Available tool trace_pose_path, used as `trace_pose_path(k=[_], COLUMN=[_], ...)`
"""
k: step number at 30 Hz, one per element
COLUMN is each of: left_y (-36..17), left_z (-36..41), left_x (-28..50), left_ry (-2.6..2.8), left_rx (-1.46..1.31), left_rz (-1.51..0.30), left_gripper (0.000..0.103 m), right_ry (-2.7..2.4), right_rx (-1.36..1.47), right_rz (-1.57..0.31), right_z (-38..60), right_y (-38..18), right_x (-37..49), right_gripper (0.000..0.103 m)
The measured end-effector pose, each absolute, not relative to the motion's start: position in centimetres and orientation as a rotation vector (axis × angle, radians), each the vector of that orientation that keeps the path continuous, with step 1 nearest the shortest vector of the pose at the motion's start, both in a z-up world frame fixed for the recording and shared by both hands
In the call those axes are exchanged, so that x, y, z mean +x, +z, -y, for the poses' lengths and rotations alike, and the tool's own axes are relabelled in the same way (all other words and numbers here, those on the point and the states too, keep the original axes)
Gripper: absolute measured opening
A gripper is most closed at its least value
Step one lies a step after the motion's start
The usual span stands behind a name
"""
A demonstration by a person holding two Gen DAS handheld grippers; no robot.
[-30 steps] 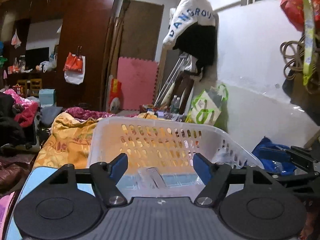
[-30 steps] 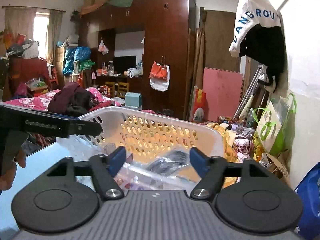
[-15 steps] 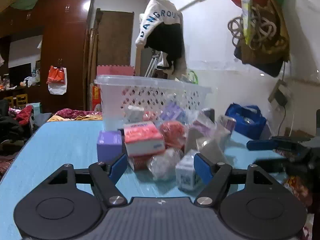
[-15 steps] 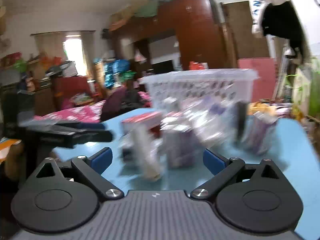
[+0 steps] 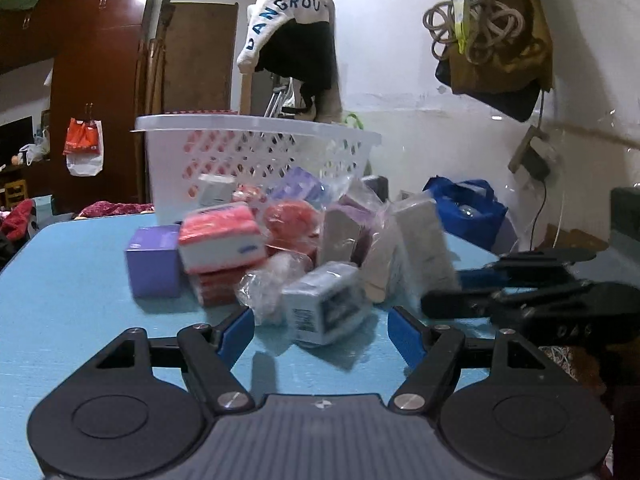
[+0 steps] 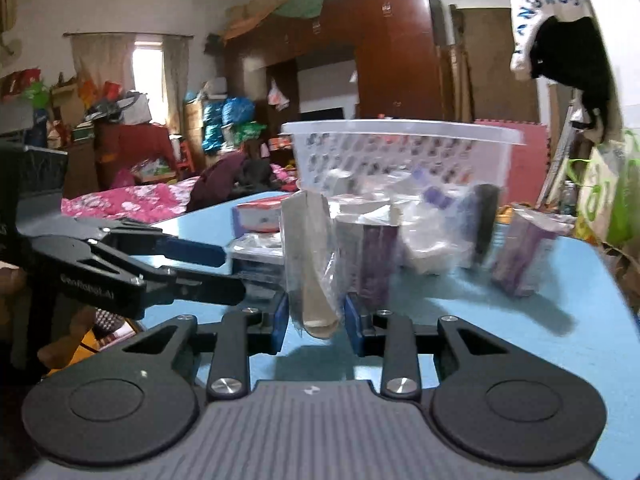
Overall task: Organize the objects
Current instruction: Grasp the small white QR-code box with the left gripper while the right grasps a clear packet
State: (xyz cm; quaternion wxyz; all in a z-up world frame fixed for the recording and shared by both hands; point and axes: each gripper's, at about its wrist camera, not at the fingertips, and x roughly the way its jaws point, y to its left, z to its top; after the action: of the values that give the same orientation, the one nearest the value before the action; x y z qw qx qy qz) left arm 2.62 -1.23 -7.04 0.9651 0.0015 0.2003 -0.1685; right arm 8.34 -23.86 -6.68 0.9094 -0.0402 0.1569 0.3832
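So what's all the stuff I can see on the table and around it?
laundry basket: one, white, far end of the table behind the pile
table: one, light blue, under everything
purple box: one, left edge of the pile
tissue pack: one, red and white, on top of the pile, right of the purple box
small printed box: one, pale blue and white, front of the pile, tilted
wrapped packet: one, clear plastic, upright between the right gripper's fingers
hoodie: one, white and black, hanging on the wall
blue bag: one, beyond the table's right edge
left gripper: one, black with blue pads, open, empty
right gripper: one, black with blue pads, closed on the wrapped packet
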Motion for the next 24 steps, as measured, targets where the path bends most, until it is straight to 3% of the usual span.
trace_pose_path(k=[10, 11, 13, 14, 24], left_y=[-7.7, -7.7, -7.7, -7.7, -6.3], left_z=[3.4, 3.4, 3.5, 3.5, 0.7], left_x=[3.9, 4.0, 4.0, 4.0, 1.4], left_ry=[-0.272, -0.271, -0.25, -0.243, -0.231], left_rx=[0.01, 0.004, 0.013, 0.013, -0.036], left_rz=[-0.424, -0.424, -0.419, -0.412, -0.285], left_gripper=[0.077, 0.075, 0.051, 0.048, 0.046], right_ry=[0.752, 0.754, 0.752, 0.753, 0.742], right_rx=[-0.063, -0.067, -0.071, -0.07, -0.046], right_rz=[-0.338, -0.339, -0.336, -0.335, -0.309], right_z=[24.8, 24.7, 24.9, 25.1, 26.2], right_y=[-7.2, -7.3, -7.3, -7.4, -6.8], right_x=[8.9, 8.8, 8.5, 8.5, 8.2], right_gripper=[0.034, 0.034, 0.034, 0.034, 0.034])
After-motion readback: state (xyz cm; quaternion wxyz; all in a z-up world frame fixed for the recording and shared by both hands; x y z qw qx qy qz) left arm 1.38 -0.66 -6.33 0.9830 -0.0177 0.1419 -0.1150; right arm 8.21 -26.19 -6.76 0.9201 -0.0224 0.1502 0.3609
